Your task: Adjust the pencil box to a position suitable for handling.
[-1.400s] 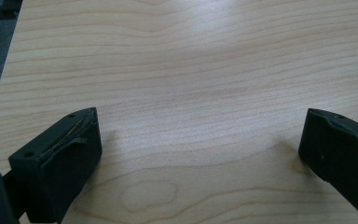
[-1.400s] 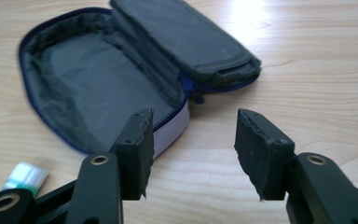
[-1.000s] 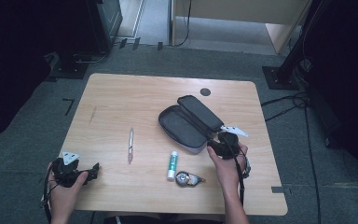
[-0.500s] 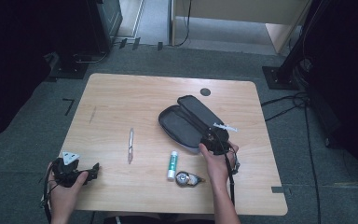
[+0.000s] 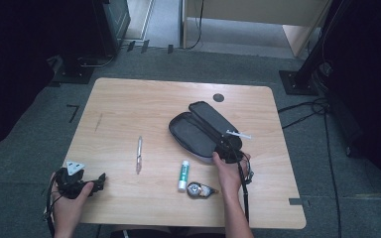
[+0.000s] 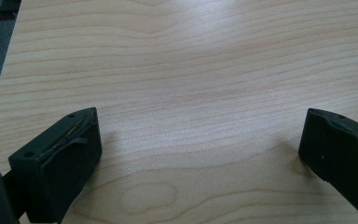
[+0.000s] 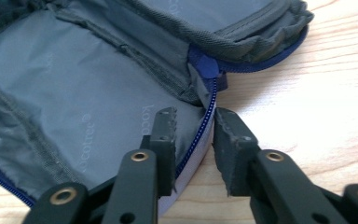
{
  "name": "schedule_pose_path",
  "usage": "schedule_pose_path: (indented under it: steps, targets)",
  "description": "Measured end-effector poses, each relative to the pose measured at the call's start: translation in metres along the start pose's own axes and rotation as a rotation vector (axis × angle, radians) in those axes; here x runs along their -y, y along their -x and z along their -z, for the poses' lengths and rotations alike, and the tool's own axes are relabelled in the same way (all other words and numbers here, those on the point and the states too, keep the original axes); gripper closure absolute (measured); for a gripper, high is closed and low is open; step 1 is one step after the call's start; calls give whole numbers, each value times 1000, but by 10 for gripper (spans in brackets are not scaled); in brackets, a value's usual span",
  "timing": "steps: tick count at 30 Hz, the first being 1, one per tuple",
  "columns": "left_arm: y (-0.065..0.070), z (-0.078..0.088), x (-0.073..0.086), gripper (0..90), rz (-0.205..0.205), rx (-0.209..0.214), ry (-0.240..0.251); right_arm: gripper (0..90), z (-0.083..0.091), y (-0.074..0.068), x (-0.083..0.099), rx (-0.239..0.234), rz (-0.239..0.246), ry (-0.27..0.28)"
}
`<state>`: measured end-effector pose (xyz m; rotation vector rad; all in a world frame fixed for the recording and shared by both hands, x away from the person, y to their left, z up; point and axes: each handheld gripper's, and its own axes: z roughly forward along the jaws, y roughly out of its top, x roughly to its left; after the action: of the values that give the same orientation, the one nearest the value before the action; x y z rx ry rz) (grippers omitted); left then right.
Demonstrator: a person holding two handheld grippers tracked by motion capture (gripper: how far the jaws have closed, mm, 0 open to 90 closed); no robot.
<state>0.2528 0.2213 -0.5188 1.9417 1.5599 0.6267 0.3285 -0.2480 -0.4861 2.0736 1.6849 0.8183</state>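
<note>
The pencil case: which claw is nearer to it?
Right. The right claw straddles the pencil case at its zipper edge; the left claw sits at the table's near-left corner.

Right hand-held gripper (image 7: 193, 140) (jaws just closing), left (image 6: 200, 154) wide apart.

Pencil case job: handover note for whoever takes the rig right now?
Right gripper: jaws just closing, astride the near rim of the open case, one inside, one outside; a gap still shows.
Left gripper: open, nothing between its jaws, over bare table at the near left corner.
Pen, glue stick and a small round item lie on the table outside the case.
Done: case open.
Left: probably finish the grip, then load the items.
</note>
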Motion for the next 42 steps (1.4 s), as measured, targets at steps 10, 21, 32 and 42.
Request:
schedule_pose_path:
  steps: [10,21,32,42]
  targets:
    - [0,0,0,0,0,0,0,881,-3,9,-5,-28,21,25]
    - [0,0,0,0,0,0,0,891,-12,10,-20,-74,166,56]
    - [0,0,0,0,0,0,0,632,-10,7,-25,-12,209,68]
    - [0,0,0,0,-2,2,0,795,-20,4,-12,2,124,-12]
